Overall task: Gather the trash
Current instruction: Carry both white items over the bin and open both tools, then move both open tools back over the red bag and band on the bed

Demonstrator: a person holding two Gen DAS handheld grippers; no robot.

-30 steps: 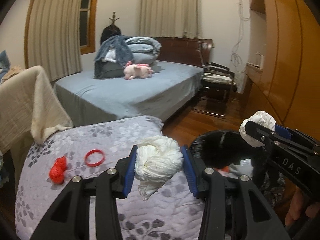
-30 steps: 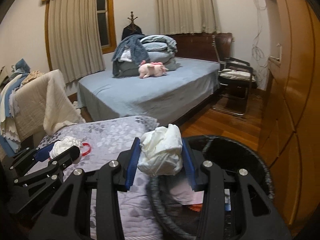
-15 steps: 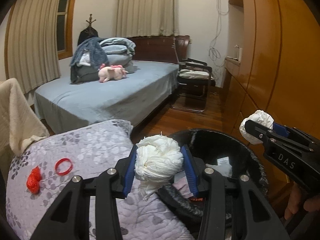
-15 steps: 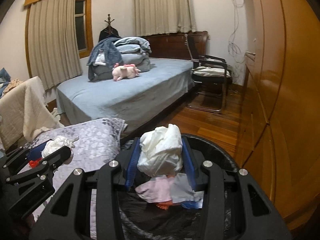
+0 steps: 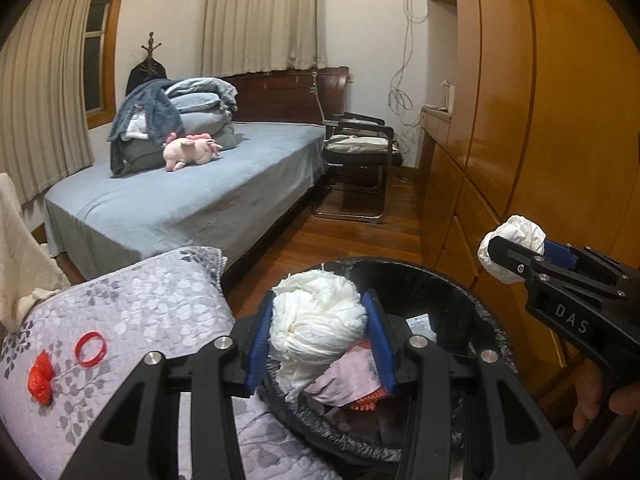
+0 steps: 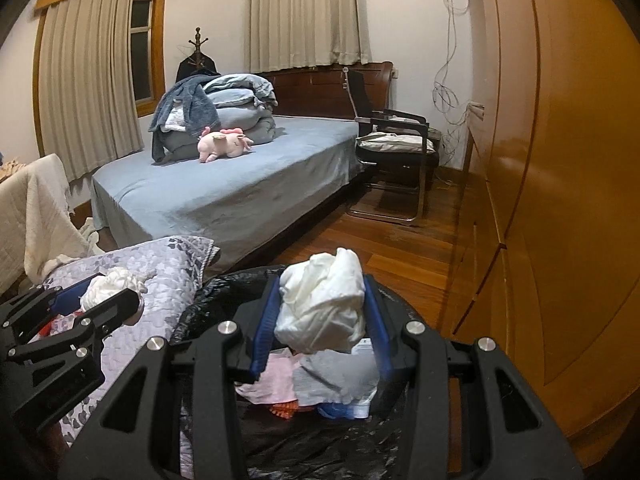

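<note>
1. The left gripper (image 5: 318, 334) was clamped on a white tissue wad (image 5: 316, 320), which sat over the near-left rim of the black-lined trash bin (image 5: 440, 280); the bin's open mouth lay ahead and to its right.
2. The right gripper (image 6: 320, 316) was clamped on a second crumpled wad (image 6: 324, 300), with the bin's contents (image 6: 316, 380) directly below and just ahead of it.
3. Judging by this, the right gripper was the better placed for a drop; the left one needed a short carry rightward first.
4. A red ring (image 5: 91, 348) and a red scrap (image 5: 40, 376) lay on the quilt (image 5: 152, 304), well left of the left gripper.
</note>
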